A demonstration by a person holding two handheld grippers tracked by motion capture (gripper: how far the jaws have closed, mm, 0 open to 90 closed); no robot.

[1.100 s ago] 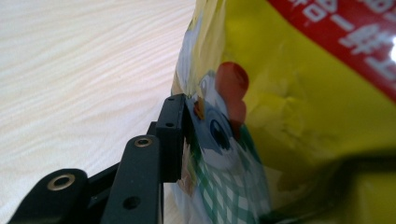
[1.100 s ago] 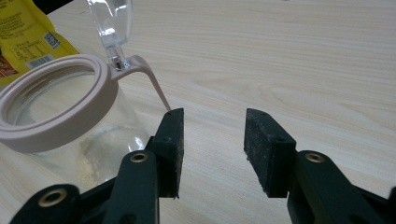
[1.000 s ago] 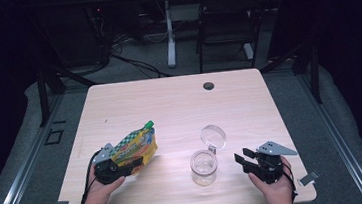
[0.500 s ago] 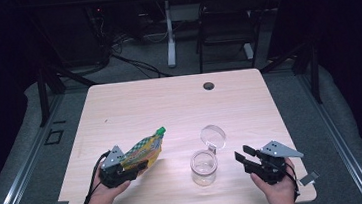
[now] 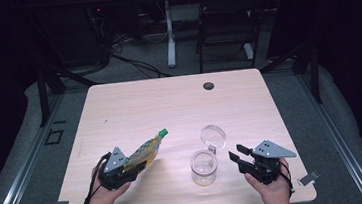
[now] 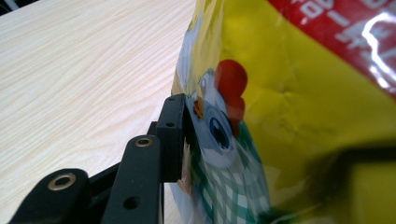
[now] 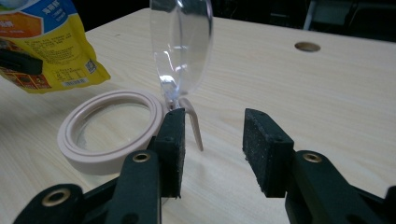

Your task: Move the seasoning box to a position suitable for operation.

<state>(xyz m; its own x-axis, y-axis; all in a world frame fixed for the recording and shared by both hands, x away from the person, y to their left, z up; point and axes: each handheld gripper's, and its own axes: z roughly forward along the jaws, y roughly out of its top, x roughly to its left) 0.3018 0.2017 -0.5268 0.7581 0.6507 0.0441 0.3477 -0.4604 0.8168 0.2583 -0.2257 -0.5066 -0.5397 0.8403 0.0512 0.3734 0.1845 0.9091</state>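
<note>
A fixed camera looks forward and down on the whole surface [image 5: 134,106]. Two close cameras skim low across it; the right one shares the open jar [image 7: 109,133] with the overhead view.

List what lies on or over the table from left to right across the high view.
left gripper → yellow pouch it grips → clear jar with its lid flipped open → right gripper, jaws apart.
</note>
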